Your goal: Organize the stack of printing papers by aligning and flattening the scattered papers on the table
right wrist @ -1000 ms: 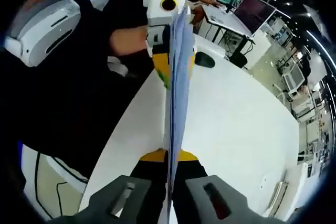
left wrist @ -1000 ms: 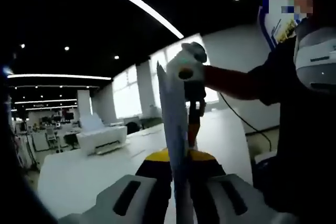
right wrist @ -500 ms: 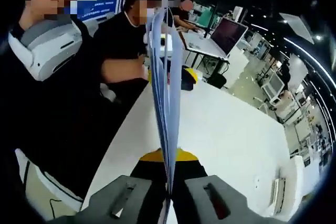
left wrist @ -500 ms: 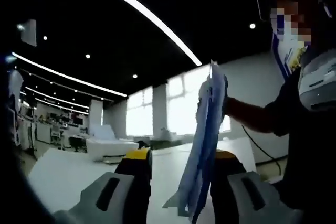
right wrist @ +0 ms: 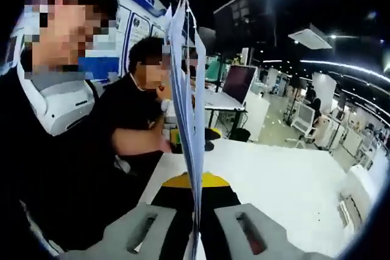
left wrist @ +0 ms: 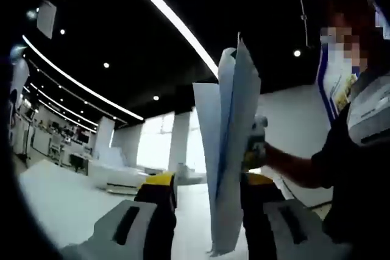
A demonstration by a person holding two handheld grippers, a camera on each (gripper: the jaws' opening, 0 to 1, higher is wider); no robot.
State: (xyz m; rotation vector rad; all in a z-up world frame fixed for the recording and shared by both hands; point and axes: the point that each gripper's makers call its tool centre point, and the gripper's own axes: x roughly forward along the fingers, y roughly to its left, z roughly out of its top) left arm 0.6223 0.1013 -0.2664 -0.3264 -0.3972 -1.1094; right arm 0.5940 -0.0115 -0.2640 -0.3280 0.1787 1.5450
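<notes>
The stack of printing papers stands on edge, lifted off the white table, its sheets fanning apart at the top. My left gripper is open, its yellow-tipped jaws standing wide on either side of the paper's lower edge without pressing it. Behind the sheets, the right gripper peeks out. In the right gripper view the papers rise edge-on from my right gripper, which is shut on their lower edge. The table spreads out below.
A white printer sits at the table's far side, and another white device at its right edge. A seated person in black is by the table's left side, near a dark screen. The holder's body is close by.
The left gripper, shut on the papers a second ago, has opened. Both views have tilted upward, and the sheets have fanned apart at the top. The right gripper keeps its hold.
</notes>
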